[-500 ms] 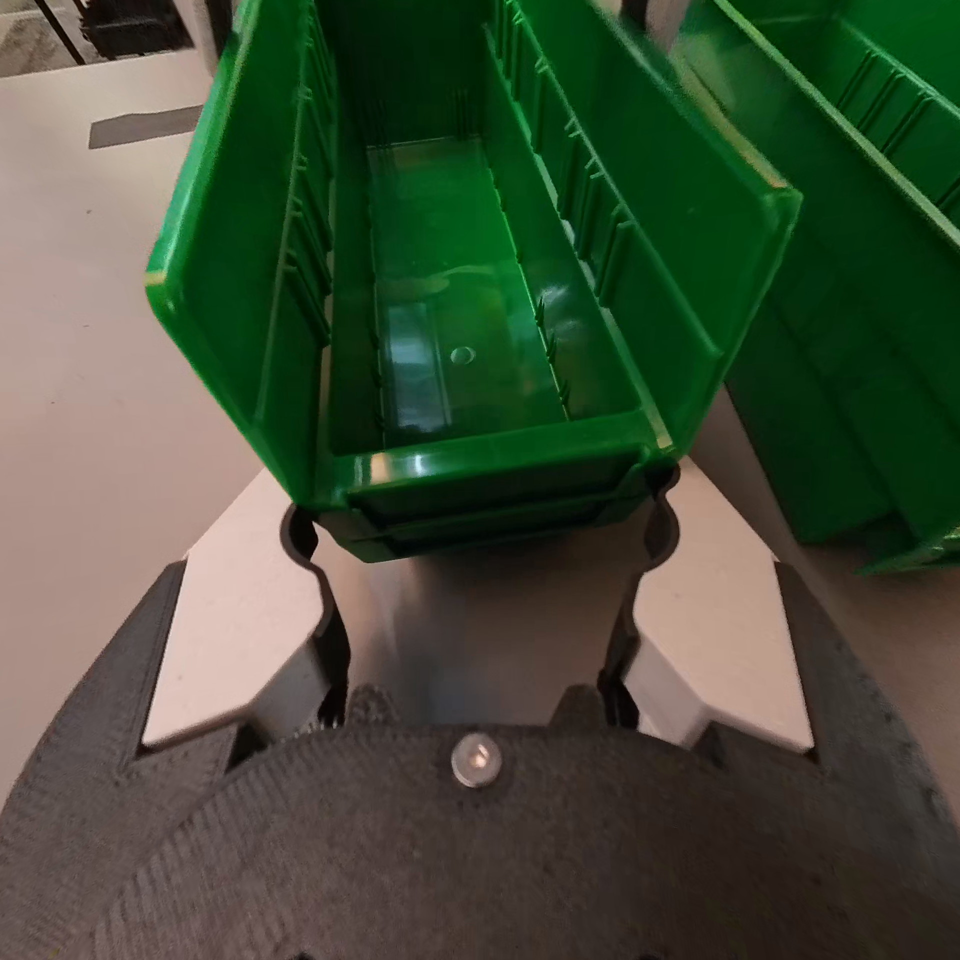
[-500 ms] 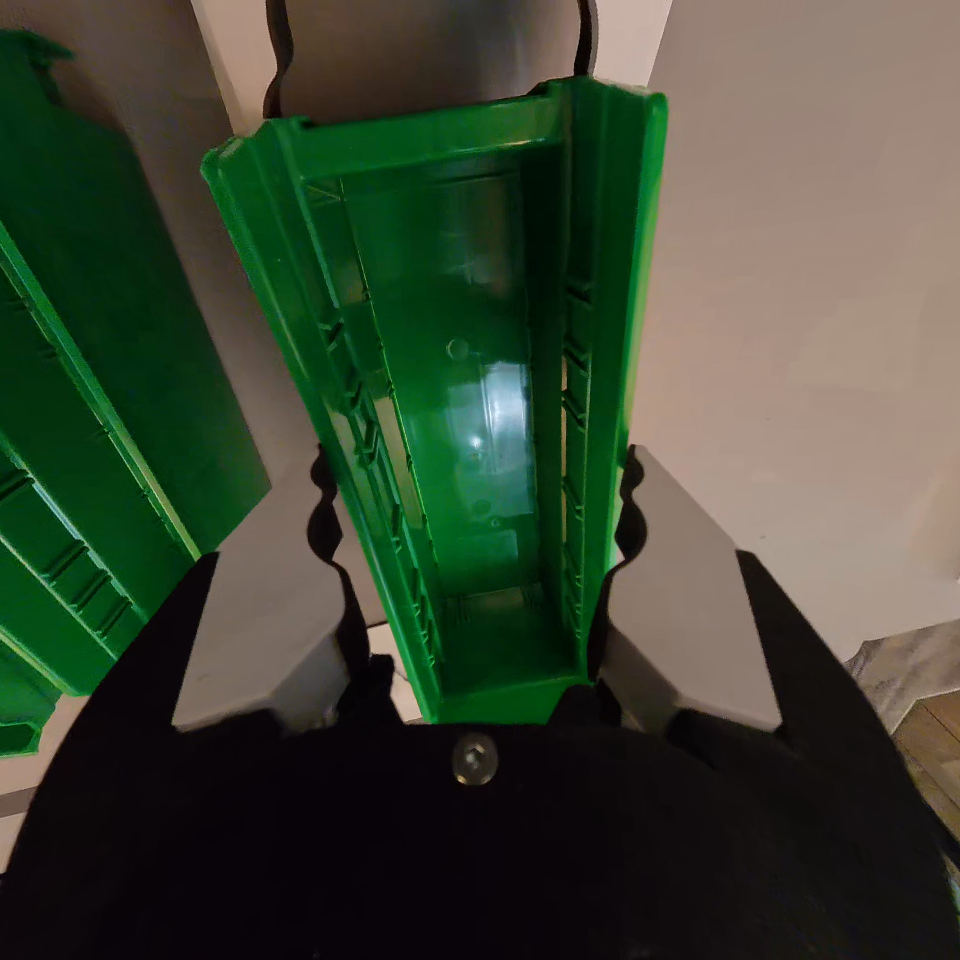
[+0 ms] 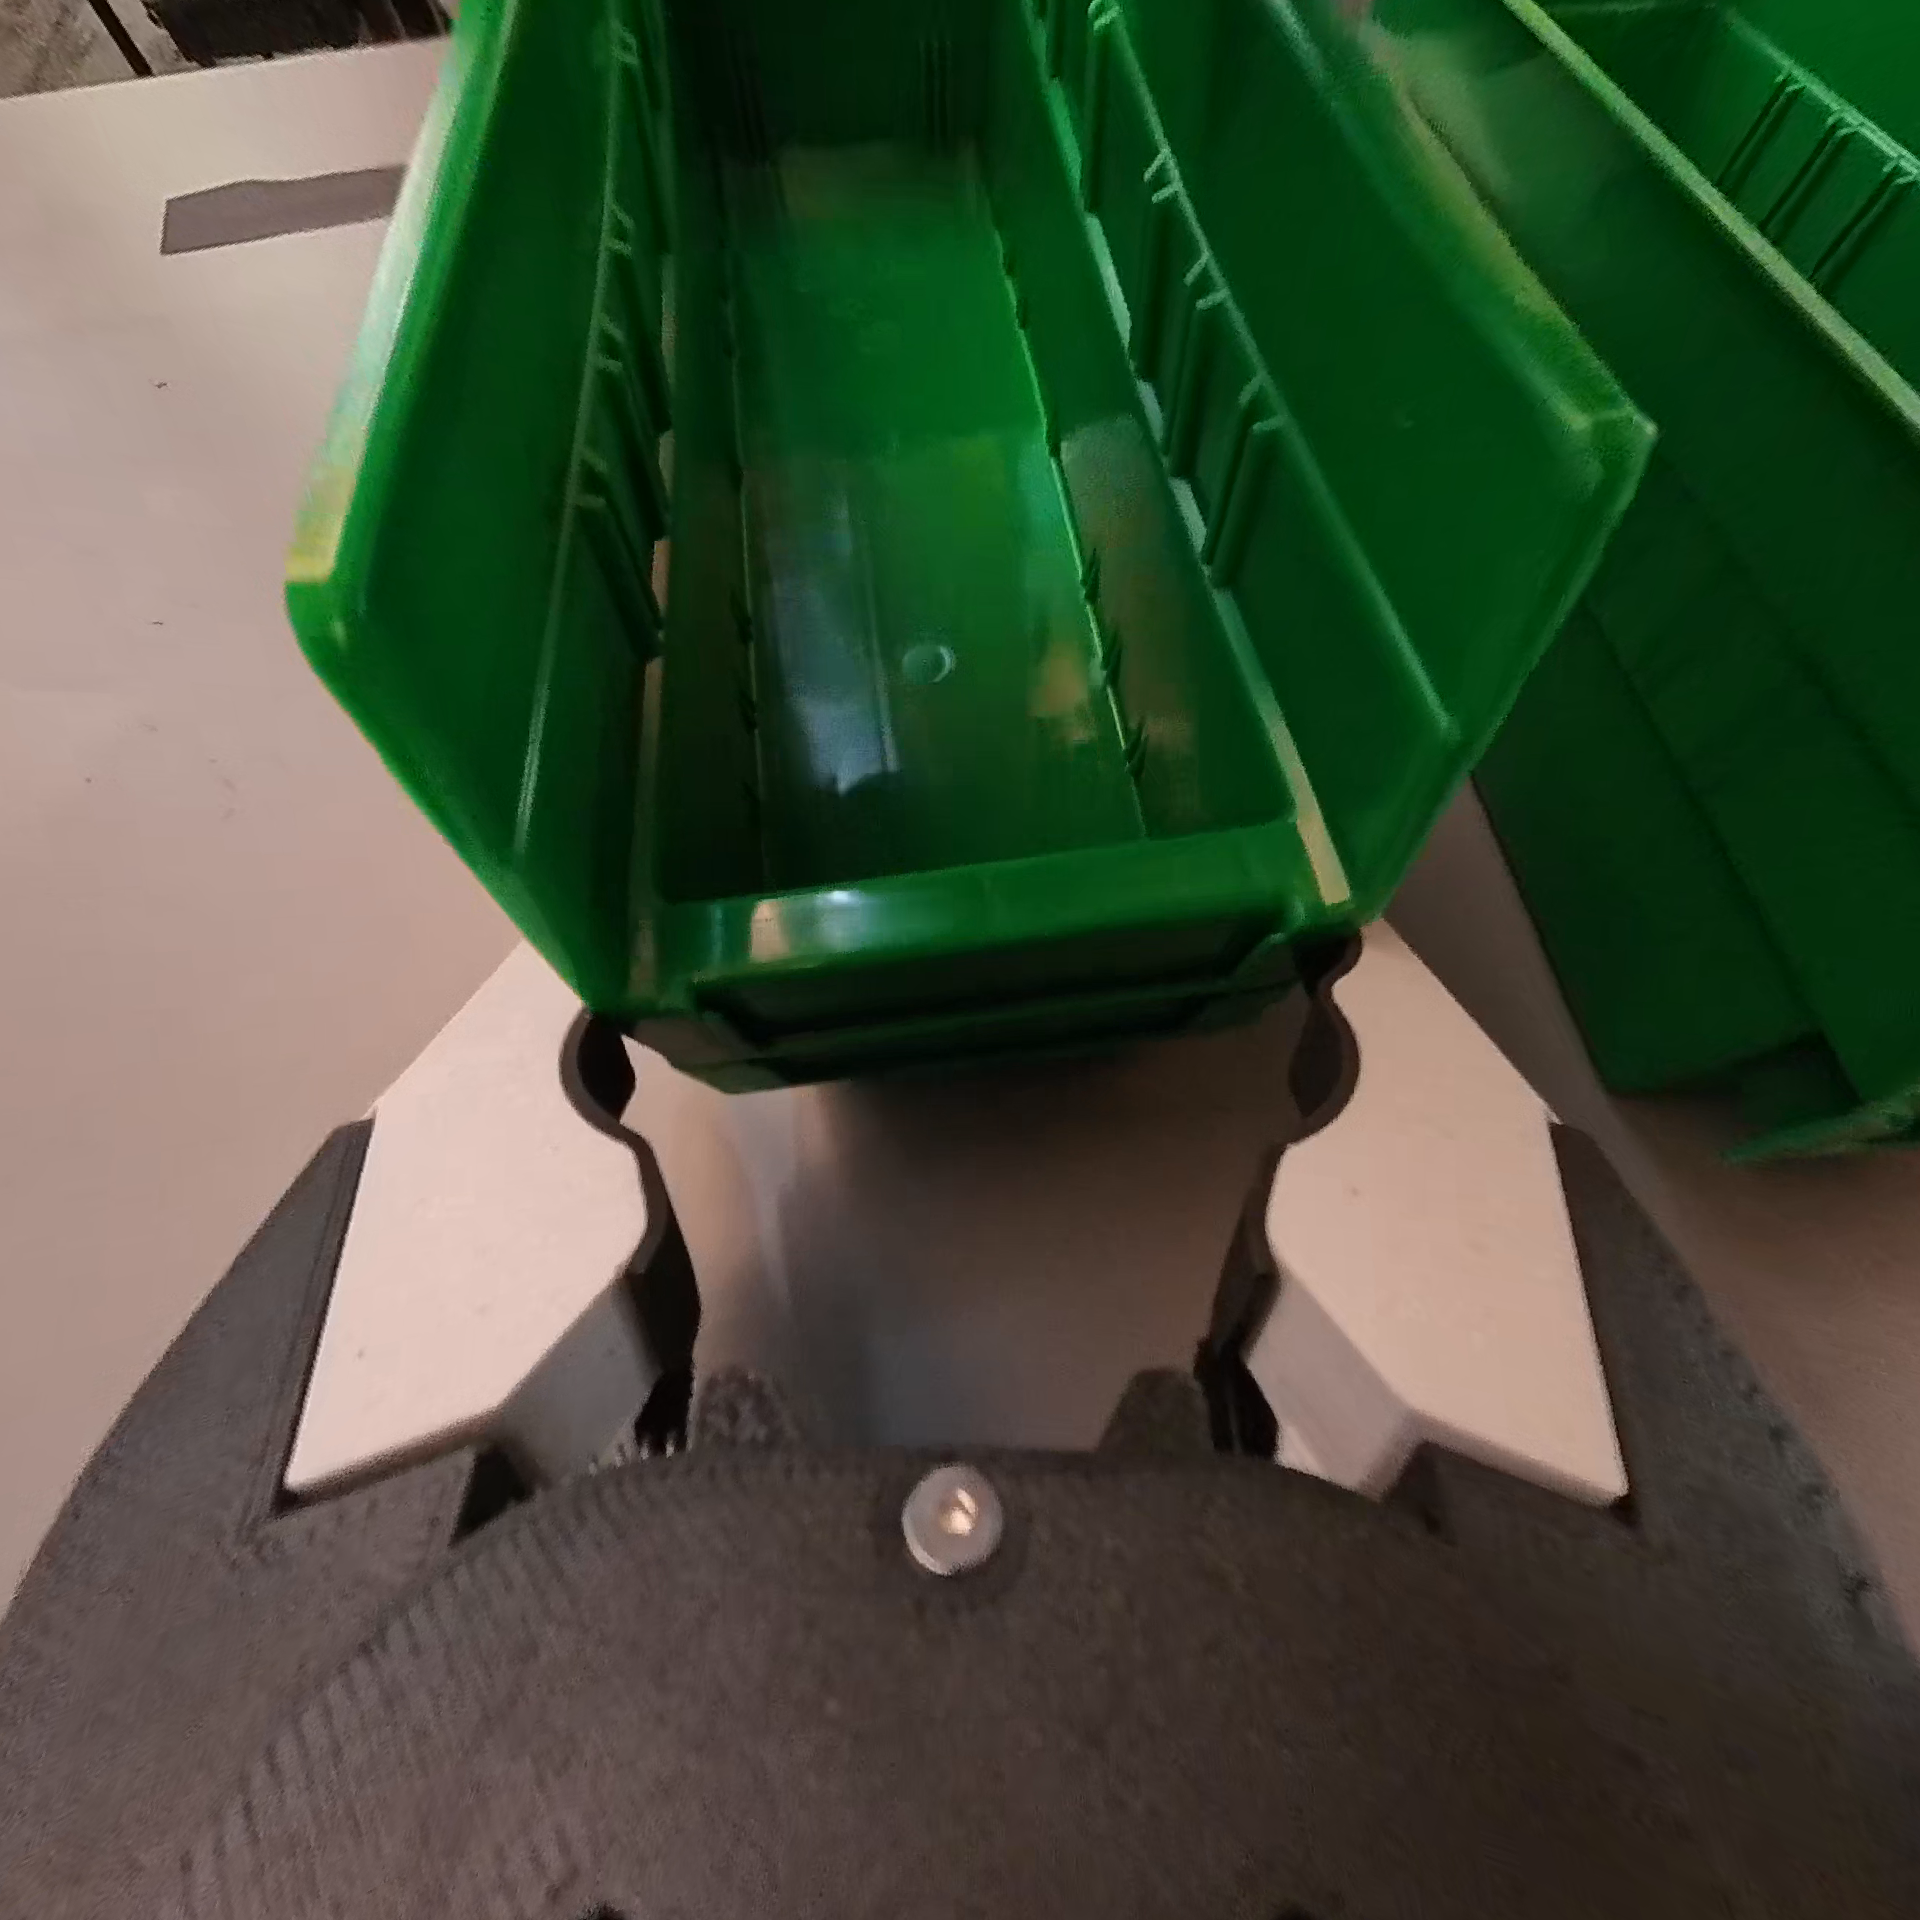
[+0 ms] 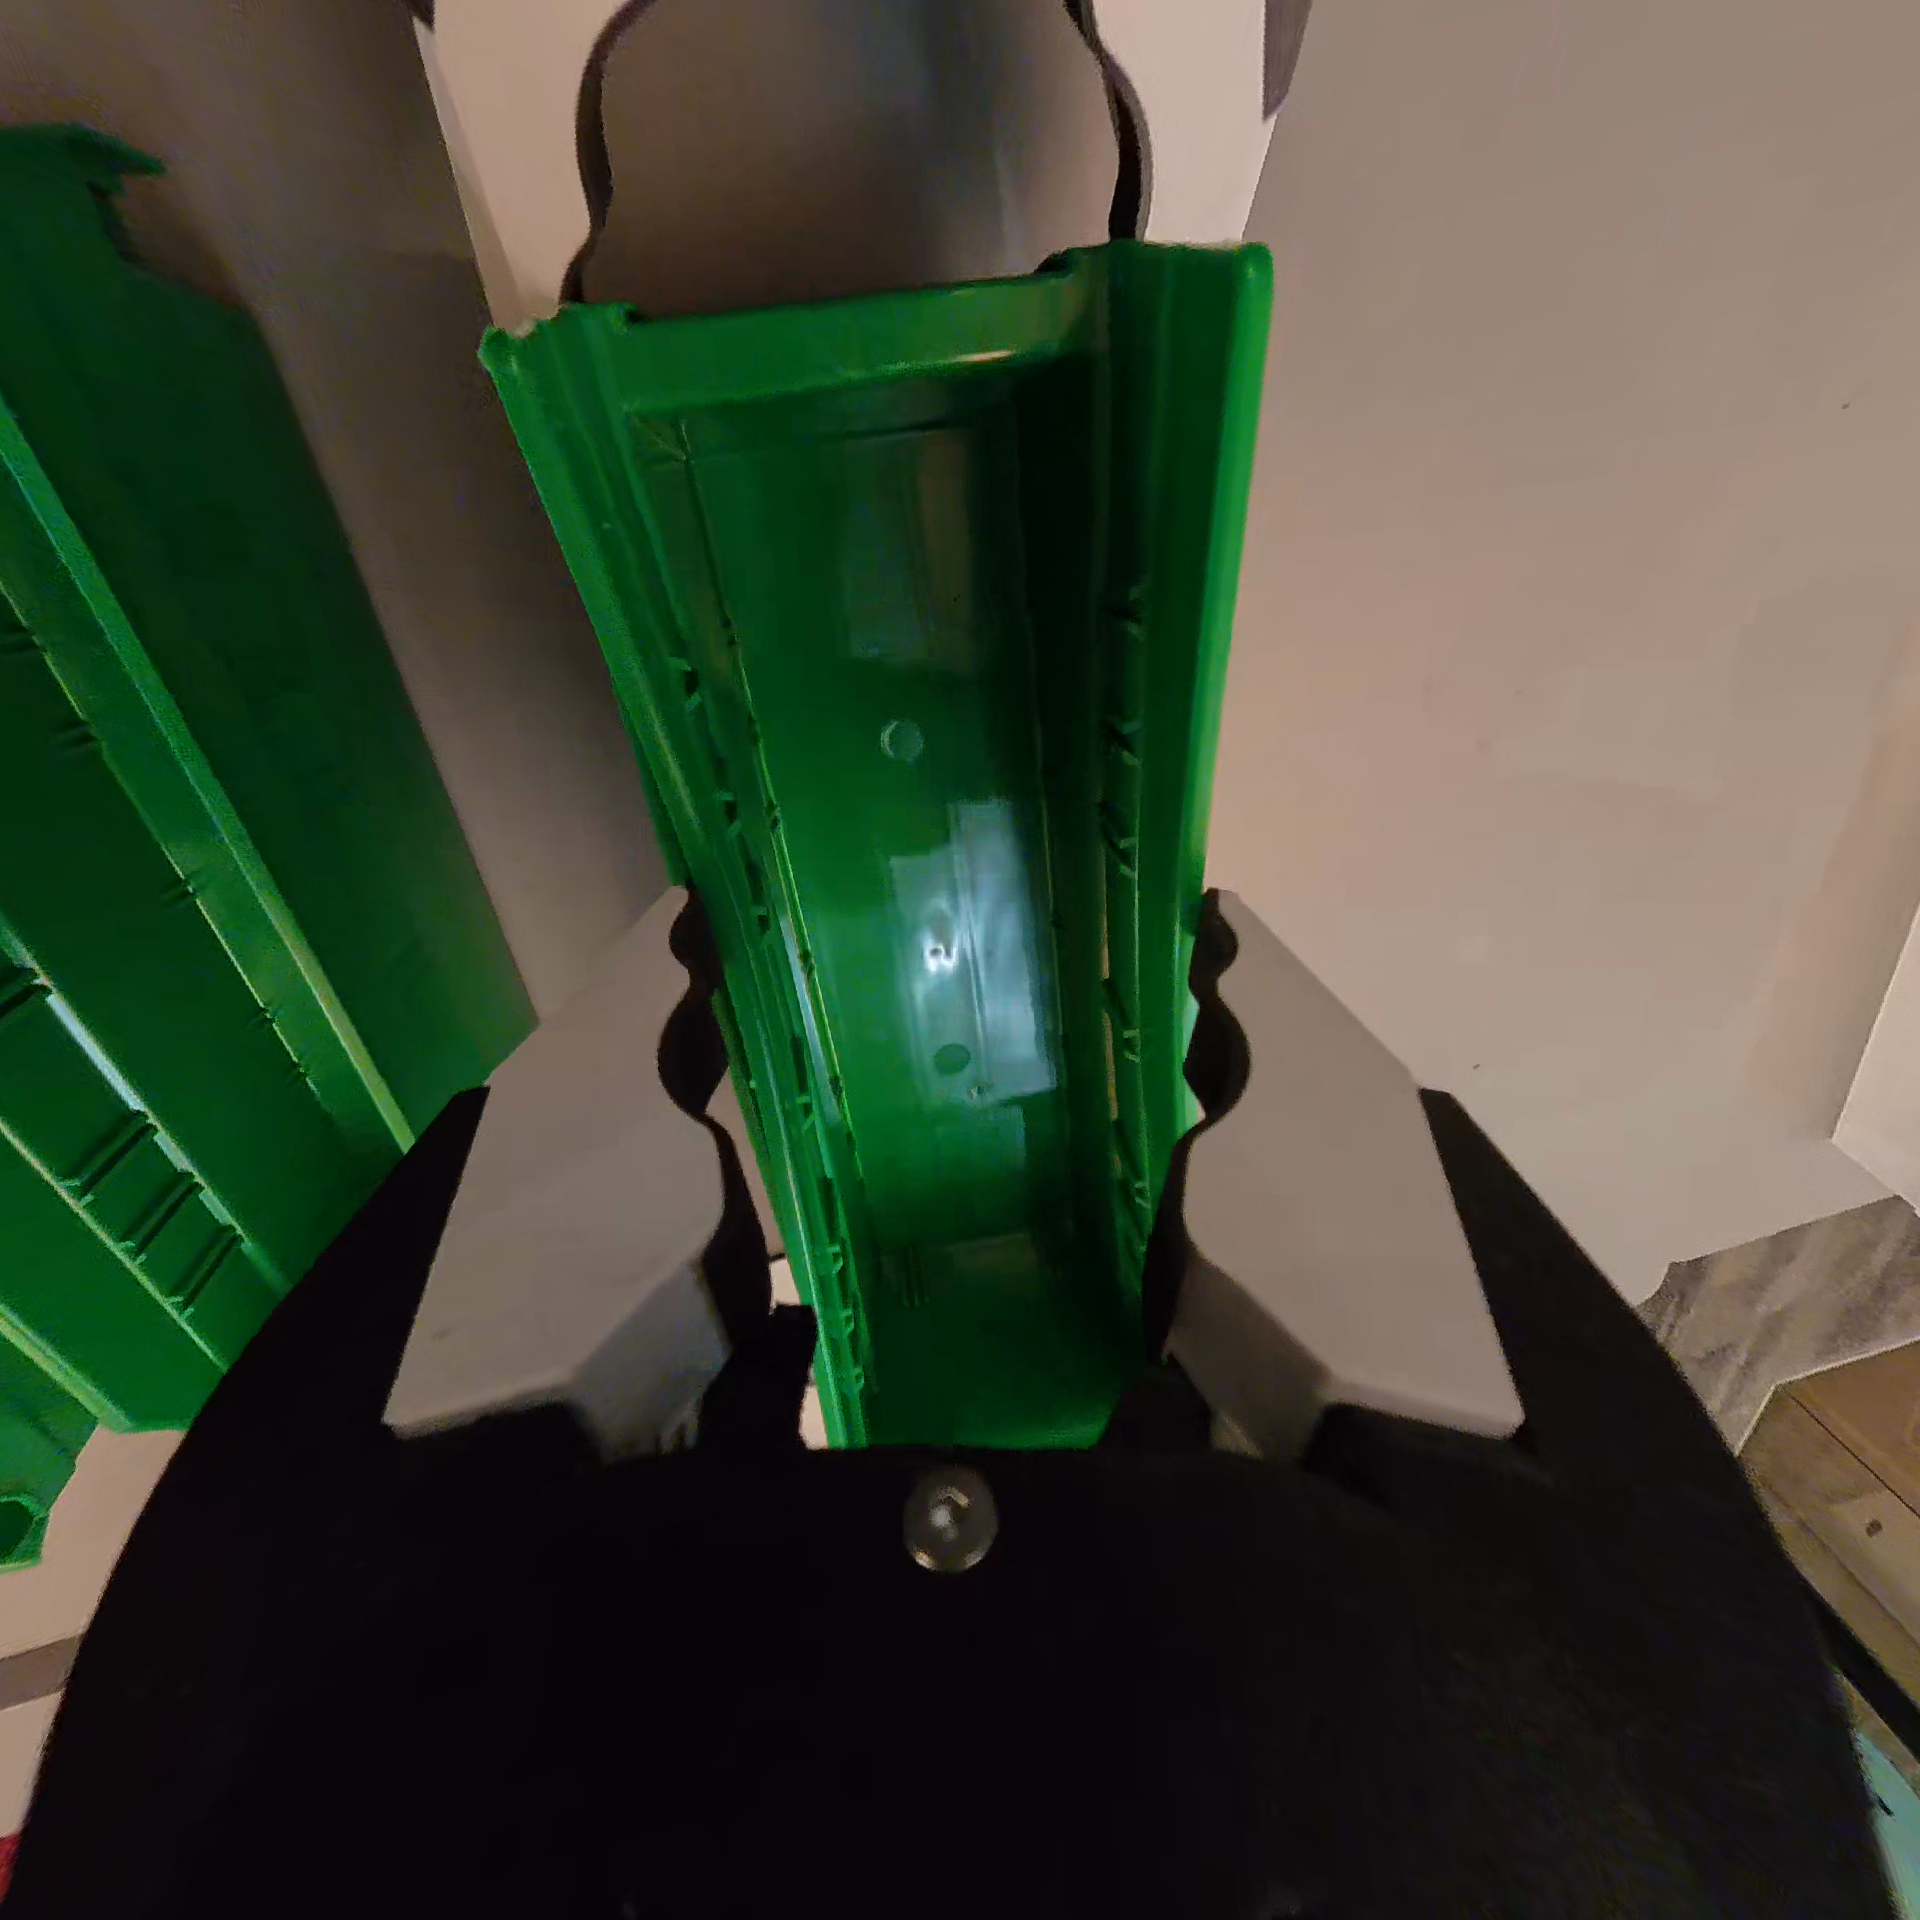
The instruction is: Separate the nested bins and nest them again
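Observation:
A long narrow green bin [image 3: 883,582] hangs between my two grippers, open side facing both cameras. My left gripper [image 3: 961,1018] is spread wide, with its fingertips [image 3: 597,1039] pressed on the lower corners of the bin's near end wall. In the right wrist view the same bin [image 4: 935,831] runs lengthwise between the fingers of my right gripper [image 4: 951,997], which are shut on its two long walls. The bin's end reaches back to the right gripper's palm. The left gripper's fingers [image 4: 587,218] show beyond the bin's far end.
More green bins [image 3: 1714,623], apparently nested, lie on the pale table just right of the held bin; in the right wrist view they [image 4: 187,779] are at the left. A grey tape strip [image 3: 270,213] is far left. The table edge and floor [image 4: 1787,1351] show at lower right.
In the right wrist view the bin's far end sits lower in frame and more of the left gripper's fingers shows beyond it. In the left wrist view the bin has barely shifted.

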The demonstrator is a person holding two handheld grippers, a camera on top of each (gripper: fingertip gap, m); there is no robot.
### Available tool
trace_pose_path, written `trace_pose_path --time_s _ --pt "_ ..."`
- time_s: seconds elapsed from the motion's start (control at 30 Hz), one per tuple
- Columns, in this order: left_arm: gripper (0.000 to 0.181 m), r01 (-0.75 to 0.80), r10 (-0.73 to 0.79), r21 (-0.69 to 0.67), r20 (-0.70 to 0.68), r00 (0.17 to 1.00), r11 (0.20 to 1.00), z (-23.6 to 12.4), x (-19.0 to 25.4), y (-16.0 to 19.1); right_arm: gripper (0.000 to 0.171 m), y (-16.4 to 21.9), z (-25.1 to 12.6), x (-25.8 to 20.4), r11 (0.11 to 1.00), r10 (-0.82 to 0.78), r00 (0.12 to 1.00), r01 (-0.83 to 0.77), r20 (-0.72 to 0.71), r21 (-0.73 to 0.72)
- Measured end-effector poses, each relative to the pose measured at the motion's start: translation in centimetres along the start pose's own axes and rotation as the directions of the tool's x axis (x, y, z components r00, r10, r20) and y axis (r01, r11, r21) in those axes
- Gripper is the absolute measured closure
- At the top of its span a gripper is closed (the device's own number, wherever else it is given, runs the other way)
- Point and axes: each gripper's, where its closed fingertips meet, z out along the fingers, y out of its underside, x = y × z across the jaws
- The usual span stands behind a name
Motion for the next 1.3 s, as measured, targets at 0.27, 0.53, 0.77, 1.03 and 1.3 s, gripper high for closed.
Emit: trace_pose_path --time_s 0.27,0.53,0.77,1.03,1.3 --pt "0.052 -0.014 0.014 0.004 -0.013 1.0 1.0 0.0 0.4 -0.1 0.081 0.1 0.0 -0.4 0.999 0.022 1.0 -0.022 0.006 0.029" --pt "0.056 0.012 -0.012 0.012 -0.051 0.999 1.0 -0.4 0.6 0.0 0.078 0.5 0.4 -0.6 0.991 0.079 0.996 -0.082 0.029 0.105" --pt "0.059 0.021 -0.022 -0.011 -0.088 0.996 1.0 -0.1 1.0 0.3 0.081 0.6 0.3 -0.9 0.981 0.12 0.992 -0.123 0.03 0.151" --pt "0.06 0.033 -0.034 -0.008 -0.102 0.994 0.999 -0.1 1.0 0.2 0.082 0.7 0.1 -0.7 0.975 0.138 0.989 -0.144 0.043 0.169" --pt "0.059 0.037 -0.045 -0.062 -0.126 0.991 0.997 0.4 1.2 0.9 0.082 1.0 -0.2 -1.1 0.965 0.173 0.983 -0.18 0.055 0.189"
